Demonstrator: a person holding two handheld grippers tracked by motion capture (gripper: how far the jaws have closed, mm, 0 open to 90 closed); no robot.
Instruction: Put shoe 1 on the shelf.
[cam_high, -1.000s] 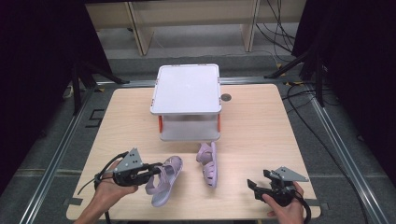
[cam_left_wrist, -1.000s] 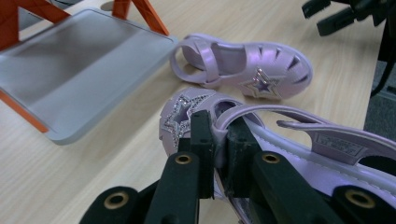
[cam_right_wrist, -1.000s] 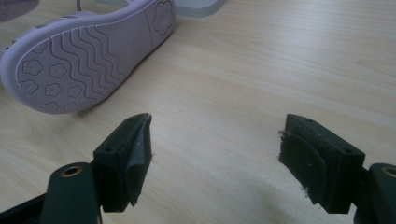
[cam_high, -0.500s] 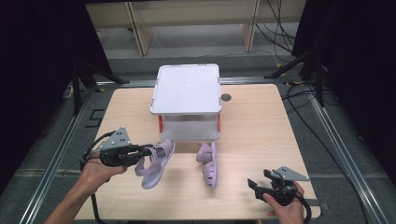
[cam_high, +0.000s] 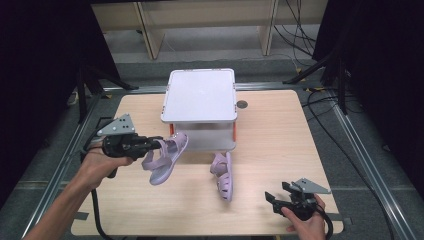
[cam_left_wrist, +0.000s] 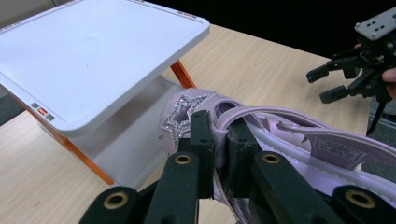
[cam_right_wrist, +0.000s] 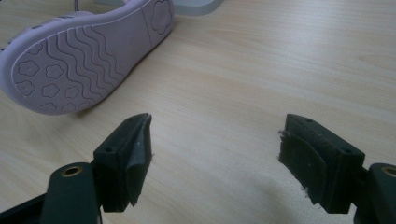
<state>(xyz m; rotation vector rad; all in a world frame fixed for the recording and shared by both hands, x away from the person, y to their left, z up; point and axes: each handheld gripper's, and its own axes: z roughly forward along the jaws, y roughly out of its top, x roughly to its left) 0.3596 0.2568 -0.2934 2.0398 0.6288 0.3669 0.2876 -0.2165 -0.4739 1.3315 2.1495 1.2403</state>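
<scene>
My left gripper (cam_high: 156, 143) (cam_left_wrist: 217, 140) is shut on the strap of a lilac sandal (cam_high: 167, 157) with a glittery star (cam_left_wrist: 183, 116), holding it in the air beside the lower shelf of a small white two-tier rack (cam_high: 201, 95) (cam_left_wrist: 84, 60). A second lilac sandal (cam_high: 223, 176) lies on its side on the wooden table (cam_high: 280, 145), its wavy sole (cam_right_wrist: 84, 51) facing my right gripper. My right gripper (cam_high: 275, 199) (cam_right_wrist: 215, 154) rests open near the table's front right edge, nothing between its jaws; the left gripper view shows it far off (cam_left_wrist: 336, 81).
The white rack with orange posts (cam_high: 171, 129) stands at the table's middle back. A round hole (cam_high: 242, 104) is in the tabletop right of the rack. Metal frame rails (cam_high: 360, 160) run along the table's sides, with cables on the floor beyond.
My left gripper has lifted the sandal off the table and carried it up and toward the rack. The right gripper and the second sandal have stayed put.
</scene>
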